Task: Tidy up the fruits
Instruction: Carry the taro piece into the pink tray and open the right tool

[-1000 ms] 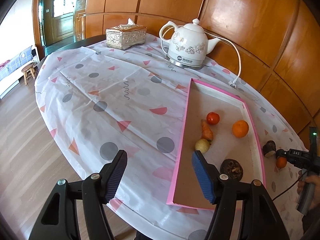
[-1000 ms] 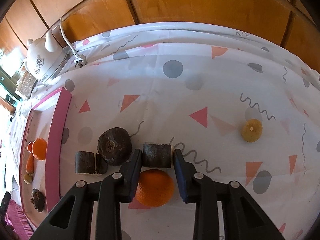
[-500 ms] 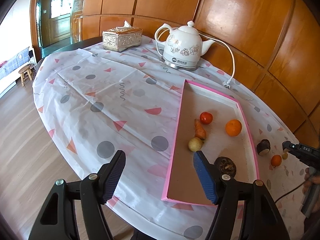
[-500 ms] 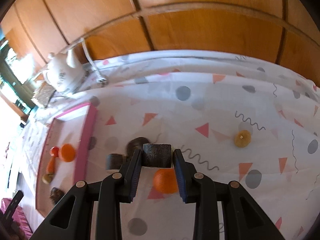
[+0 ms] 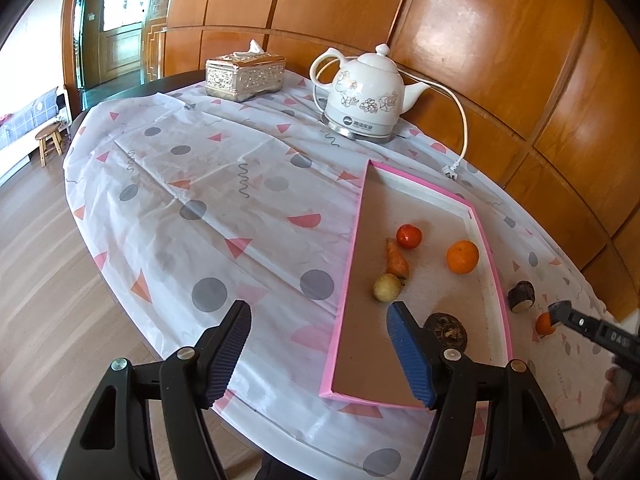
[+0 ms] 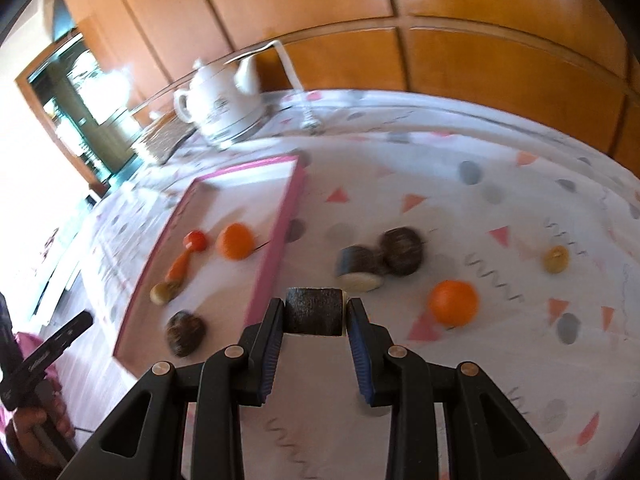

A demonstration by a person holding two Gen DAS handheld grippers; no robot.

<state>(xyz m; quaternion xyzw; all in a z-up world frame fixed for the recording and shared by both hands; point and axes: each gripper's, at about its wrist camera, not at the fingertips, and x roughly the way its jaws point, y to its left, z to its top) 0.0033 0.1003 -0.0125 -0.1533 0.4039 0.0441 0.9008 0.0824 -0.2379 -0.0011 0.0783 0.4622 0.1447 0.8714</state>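
My right gripper (image 6: 315,312) is shut on a dark brown cut piece (image 6: 314,310), held above the cloth just right of the pink tray's rim (image 6: 276,236). Inside the tray (image 5: 362,232) lie a tomato (image 5: 409,236), a carrot (image 5: 396,262), an orange (image 5: 462,256), a pale round fruit (image 5: 387,287) and a dark round fruit (image 5: 446,328). On the cloth sit another cut piece (image 6: 356,266), a dark round fruit (image 6: 402,246), an orange (image 6: 453,302) and a small yellow fruit (image 6: 556,258). My left gripper (image 5: 318,344) stands open and empty over the tray's near left corner.
A white kettle (image 5: 366,96) with its cord (image 5: 460,120) stands behind the tray, and a tissue box (image 5: 245,74) sits further left. The table edge drops to a wooden floor (image 5: 40,280) on the left. Wood panelling runs behind the table.
My right gripper has lifted with the cut piece and swung left toward the tray, which now fills more of its view. The left gripper's view has barely shifted.
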